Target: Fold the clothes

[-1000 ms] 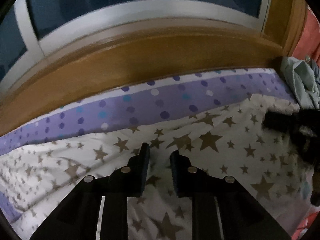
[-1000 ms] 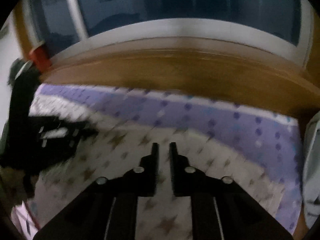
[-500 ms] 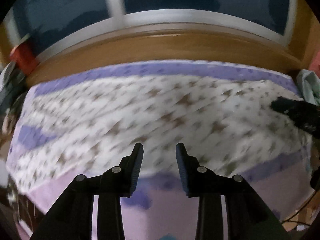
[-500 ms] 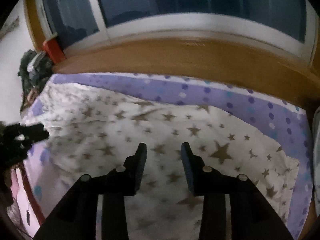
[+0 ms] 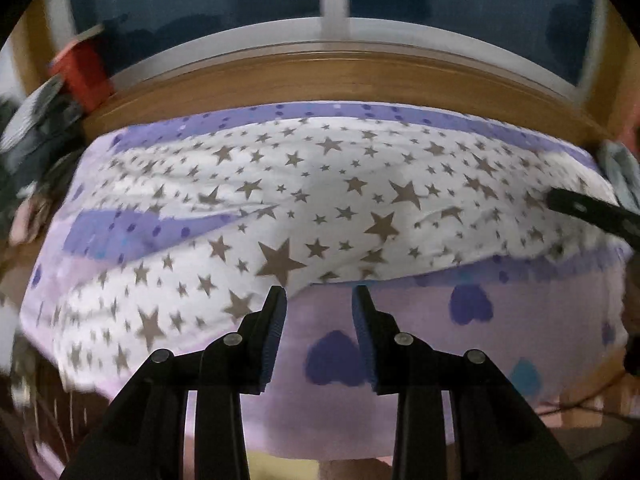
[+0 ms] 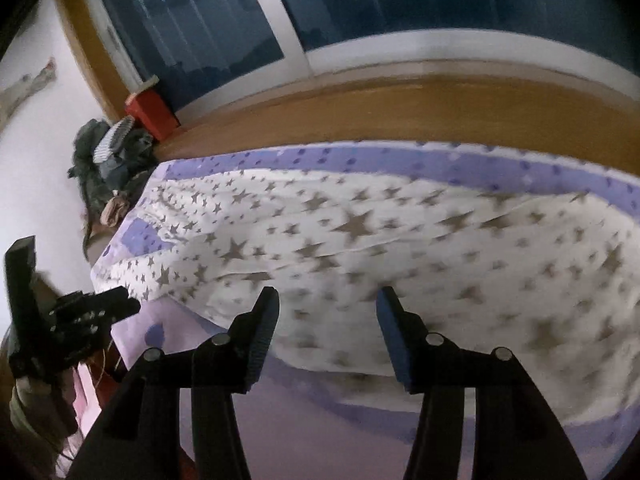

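Observation:
A white cloth with brown stars [image 5: 320, 200] lies spread flat over the bed, and the right wrist view shows the same cloth [image 6: 400, 248]. My left gripper [image 5: 319, 298] hovers open just before its near edge, holding nothing. My right gripper [image 6: 327, 298] stands wide open above the cloth's near edge, also empty. The right gripper's finger [image 5: 588, 210] pokes in at the right of the left wrist view. At the left of the right wrist view, the left gripper [image 6: 76, 316] shows as a dark shape.
The bed has a purple dotted sheet [image 5: 360, 114] and a lilac side with blue hearts [image 5: 468, 304]. A wooden ledge [image 5: 340, 80] and a window run behind it. A red box [image 6: 150, 114] and a dark clothes heap [image 6: 108, 160] sit at the far left, a pale garment [image 5: 620, 168] at right.
Both grippers have pulled back from low over the cloth to the bed's near edge. Each has opened wider, the right one from nearly shut. The whole cloth is in view now.

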`<control>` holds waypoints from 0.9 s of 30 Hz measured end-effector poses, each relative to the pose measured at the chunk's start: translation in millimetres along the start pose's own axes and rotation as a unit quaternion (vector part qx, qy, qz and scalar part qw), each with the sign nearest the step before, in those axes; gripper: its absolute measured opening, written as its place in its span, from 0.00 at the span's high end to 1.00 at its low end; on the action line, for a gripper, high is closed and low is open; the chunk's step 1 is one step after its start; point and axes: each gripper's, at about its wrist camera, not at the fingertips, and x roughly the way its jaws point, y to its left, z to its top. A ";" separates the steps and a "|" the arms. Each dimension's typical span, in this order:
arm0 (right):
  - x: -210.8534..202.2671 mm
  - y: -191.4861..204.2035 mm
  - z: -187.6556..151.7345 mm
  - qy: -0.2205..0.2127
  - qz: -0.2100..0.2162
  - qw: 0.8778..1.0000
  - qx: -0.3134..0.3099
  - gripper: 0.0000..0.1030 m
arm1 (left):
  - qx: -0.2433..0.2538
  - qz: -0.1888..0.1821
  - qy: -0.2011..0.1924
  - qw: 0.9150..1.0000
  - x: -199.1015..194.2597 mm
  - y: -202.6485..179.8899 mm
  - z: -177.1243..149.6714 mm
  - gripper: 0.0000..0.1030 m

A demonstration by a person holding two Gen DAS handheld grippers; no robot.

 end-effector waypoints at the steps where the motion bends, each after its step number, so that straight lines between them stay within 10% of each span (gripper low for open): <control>1: 3.9 11.2 -1.4 0.001 0.002 1.000 0.005 0.50 | 0.016 -0.009 0.000 1.000 2.3 7.3 -1.9 0.64; 15: 48.2 117.3 -19.0 0.036 0.007 0.998 0.042 0.50 | 0.100 -0.120 0.024 0.987 34.3 63.9 -23.2 0.63; 24: 68.1 132.3 -25.0 0.055 0.024 0.997 0.048 0.50 | 0.096 -0.107 -0.006 0.990 49.6 65.5 -19.3 0.62; 27: 75.3 137.6 -26.0 0.066 0.037 0.996 0.048 0.50 | 0.091 -0.090 -0.013 0.992 52.1 68.9 -15.1 0.86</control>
